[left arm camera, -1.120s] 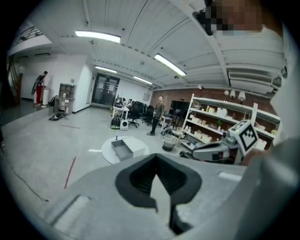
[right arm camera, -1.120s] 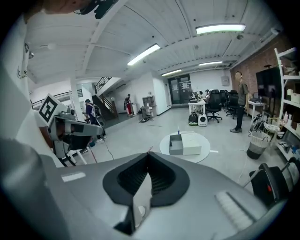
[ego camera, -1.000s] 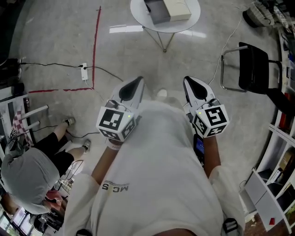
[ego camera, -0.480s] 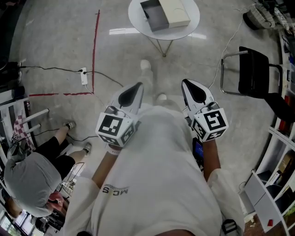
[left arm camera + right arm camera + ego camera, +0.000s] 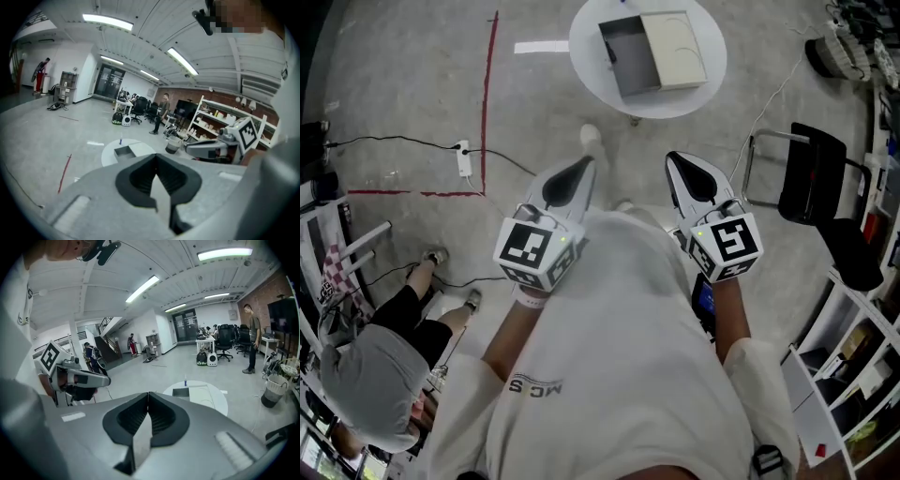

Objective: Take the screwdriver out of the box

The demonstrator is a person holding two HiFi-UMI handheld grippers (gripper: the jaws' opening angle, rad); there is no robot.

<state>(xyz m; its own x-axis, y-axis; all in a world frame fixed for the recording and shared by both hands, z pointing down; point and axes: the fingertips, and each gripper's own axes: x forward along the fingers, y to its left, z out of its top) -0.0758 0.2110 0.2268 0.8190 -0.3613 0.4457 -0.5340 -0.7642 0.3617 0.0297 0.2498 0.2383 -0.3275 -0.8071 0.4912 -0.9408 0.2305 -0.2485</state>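
Observation:
An open box (image 5: 630, 54) with a grey tray and a cream lid lies on a round white table (image 5: 712, 84) at the top of the head view, well ahead of both grippers. I cannot make out the screwdriver inside it. My left gripper (image 5: 578, 169) and right gripper (image 5: 679, 161) are held side by side at chest height, both shut and empty. The left gripper view has its closed jaws (image 5: 155, 157) pointing toward the table (image 5: 110, 157) and box (image 5: 123, 151). Beyond the closed jaws (image 5: 148, 394) of the right gripper view, the box (image 5: 182, 392) shows again.
A black chair (image 5: 811, 173) stands right of the table. Shelving (image 5: 862, 356) runs along the right wall. A person (image 5: 375, 375) sits at lower left. Red floor tape (image 5: 485, 103) and a power strip with cable (image 5: 464, 159) lie on the concrete floor. A small blue item (image 5: 185, 380) stands on the table.
The table and box have come further into the head view and closer as the person walks toward them. Both grippers stay shut at chest height.

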